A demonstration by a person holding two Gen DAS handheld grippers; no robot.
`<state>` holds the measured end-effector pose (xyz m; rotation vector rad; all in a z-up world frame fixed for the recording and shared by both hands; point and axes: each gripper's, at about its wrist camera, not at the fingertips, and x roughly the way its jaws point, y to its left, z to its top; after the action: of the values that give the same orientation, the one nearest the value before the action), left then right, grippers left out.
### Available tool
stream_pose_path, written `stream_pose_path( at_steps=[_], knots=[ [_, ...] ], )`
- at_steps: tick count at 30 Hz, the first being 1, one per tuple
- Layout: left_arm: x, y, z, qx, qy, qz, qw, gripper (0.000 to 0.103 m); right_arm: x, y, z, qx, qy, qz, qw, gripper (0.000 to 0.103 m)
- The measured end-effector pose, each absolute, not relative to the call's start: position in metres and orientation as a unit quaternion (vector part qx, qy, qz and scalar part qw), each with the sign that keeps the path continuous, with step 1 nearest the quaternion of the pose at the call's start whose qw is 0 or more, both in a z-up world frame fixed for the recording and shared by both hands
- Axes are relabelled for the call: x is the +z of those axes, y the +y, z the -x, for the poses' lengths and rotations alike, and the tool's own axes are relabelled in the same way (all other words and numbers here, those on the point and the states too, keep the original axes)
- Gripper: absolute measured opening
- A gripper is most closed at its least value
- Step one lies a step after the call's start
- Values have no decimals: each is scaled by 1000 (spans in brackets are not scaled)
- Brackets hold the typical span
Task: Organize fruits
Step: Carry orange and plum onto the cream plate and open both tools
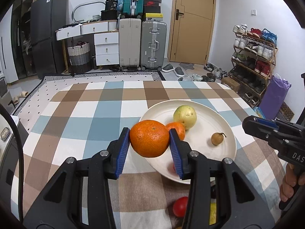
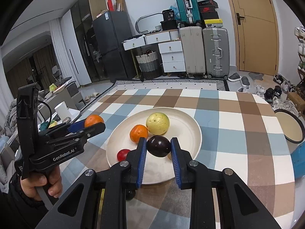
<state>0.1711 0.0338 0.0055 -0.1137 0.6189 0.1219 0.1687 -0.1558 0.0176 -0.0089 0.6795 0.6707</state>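
Left gripper (image 1: pixel 149 148) jaws clamp a large orange (image 1: pixel 149 138) near the plate (image 1: pixel 219 118) rim at lower centre. Right gripper (image 2: pixel 158 153) jaws clamp a dark plum (image 2: pixel 158 146) above the plate. Risk: round fruits may roll off on release or knock the guava (image 2: pixel 157 123).

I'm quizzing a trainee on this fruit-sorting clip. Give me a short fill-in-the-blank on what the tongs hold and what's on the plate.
1. The left tongs grip a large ____ fruit.
2. The right tongs are shut on a dark ____ fruit.
3. The pale green guava sits on the white ____.
4. Beside the guava lies a small orange, touching neither ____.

Missing: orange; purple; plate; tongs
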Motion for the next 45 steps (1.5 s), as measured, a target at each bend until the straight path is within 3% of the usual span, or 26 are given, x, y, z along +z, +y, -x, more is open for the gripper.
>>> stream_pose_path(
  at_steps=[23, 45],
  knots=[
    [-22, 34, -185, 41, 325, 52, 943, 39, -24, -138, -181, 322, 363, 15, 874, 26],
    [-24, 31, -185, 32, 329, 39, 943, 39, -31, -131, -181, 319, 374, 34, 870, 26]
  ],
)
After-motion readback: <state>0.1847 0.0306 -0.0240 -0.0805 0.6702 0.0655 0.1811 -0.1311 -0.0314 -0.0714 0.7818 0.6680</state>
